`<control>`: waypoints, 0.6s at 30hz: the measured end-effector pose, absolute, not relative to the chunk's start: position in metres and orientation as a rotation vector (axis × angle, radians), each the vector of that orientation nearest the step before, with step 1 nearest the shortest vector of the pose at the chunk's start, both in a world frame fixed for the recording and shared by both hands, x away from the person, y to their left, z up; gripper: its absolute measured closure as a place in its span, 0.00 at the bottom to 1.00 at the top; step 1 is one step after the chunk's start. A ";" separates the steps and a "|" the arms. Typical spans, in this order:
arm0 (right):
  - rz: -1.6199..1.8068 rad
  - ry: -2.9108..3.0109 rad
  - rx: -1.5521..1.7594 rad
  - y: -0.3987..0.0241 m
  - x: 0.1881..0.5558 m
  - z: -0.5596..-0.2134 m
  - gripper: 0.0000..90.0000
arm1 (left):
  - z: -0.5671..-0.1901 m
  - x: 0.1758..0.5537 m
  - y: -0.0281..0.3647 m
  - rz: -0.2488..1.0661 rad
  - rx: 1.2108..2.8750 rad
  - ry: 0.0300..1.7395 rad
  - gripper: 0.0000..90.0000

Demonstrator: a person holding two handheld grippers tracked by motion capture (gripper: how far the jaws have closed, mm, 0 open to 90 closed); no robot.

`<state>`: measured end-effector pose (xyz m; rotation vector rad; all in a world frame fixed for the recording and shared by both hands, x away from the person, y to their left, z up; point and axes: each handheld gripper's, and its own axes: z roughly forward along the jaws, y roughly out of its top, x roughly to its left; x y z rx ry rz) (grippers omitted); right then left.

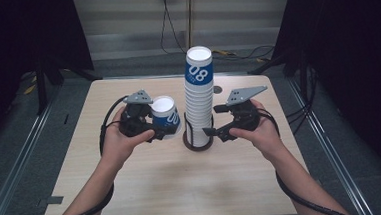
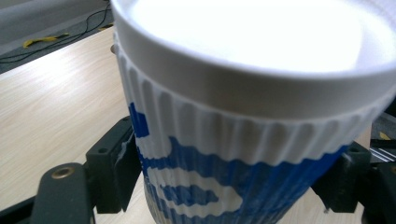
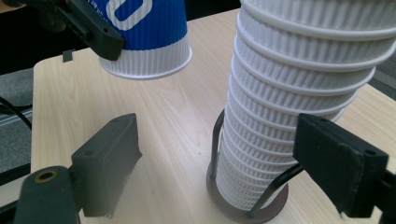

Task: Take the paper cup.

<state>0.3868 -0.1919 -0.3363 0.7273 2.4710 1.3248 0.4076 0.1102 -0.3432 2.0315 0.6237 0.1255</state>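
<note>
A tall stack of white ribbed paper cups [image 1: 199,94] stands upside down in a dark wire holder [image 1: 198,140] at the table's middle; its top cup carries a blue band with "08". My left gripper [image 1: 154,127] is shut on a single blue-and-white cup [image 1: 165,116], held upside down just left of the stack and above the table. That cup [image 2: 243,116] sits between both black jaws in the left gripper view. My right gripper [image 1: 211,131] is open beside the stack's lower part on its right. Its jaws frame the stack [image 3: 289,107] and the holder [image 3: 247,205].
The light wooden table [image 1: 133,186] has bare surface in front and to both sides. A small dark disc [image 1: 218,90] lies behind the stack. Metal rails run along the floor on both sides, and cables trail behind the table.
</note>
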 end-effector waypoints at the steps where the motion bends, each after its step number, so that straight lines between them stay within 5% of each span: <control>1: 1.326 2.468 0.727 -0.192 0.386 -0.336 0.16 | -0.344 0.407 0.109 0.125 2.035 0.621 0.24; 18: 1.332 2.454 0.707 -0.192 0.385 -0.323 0.16 | -0.352 0.401 0.091 0.129 2.058 0.582 0.24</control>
